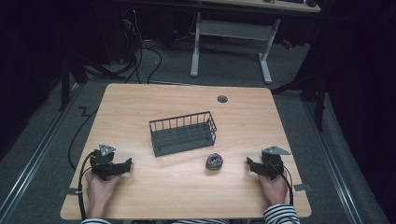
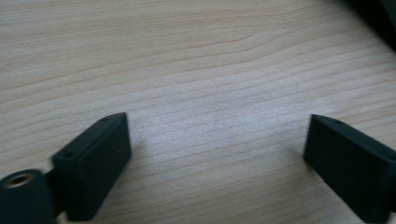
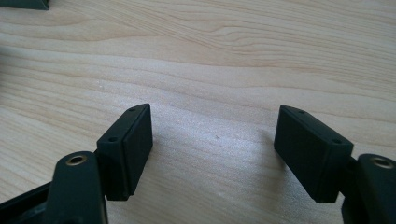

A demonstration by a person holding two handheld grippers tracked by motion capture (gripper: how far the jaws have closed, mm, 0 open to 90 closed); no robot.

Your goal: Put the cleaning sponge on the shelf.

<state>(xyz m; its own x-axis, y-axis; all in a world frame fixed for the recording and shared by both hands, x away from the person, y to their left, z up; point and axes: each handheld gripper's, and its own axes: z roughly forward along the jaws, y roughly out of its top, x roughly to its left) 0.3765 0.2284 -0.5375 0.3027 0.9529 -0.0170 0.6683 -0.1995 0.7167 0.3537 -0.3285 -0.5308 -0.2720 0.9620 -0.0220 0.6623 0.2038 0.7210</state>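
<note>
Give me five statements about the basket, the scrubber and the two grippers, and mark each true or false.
1. The steel wool scrubber lies inside the wire basket. False: it lies on the table, in front of the basket.
2. The left gripper is open, nothing between its jaws. True.
3. The right gripper holds the scrubber. False: it is open and empty.
4. The scrubber lies nearer the right gripper. True.
5. The basket is tipped on its side. False: it stands upright.
</note>
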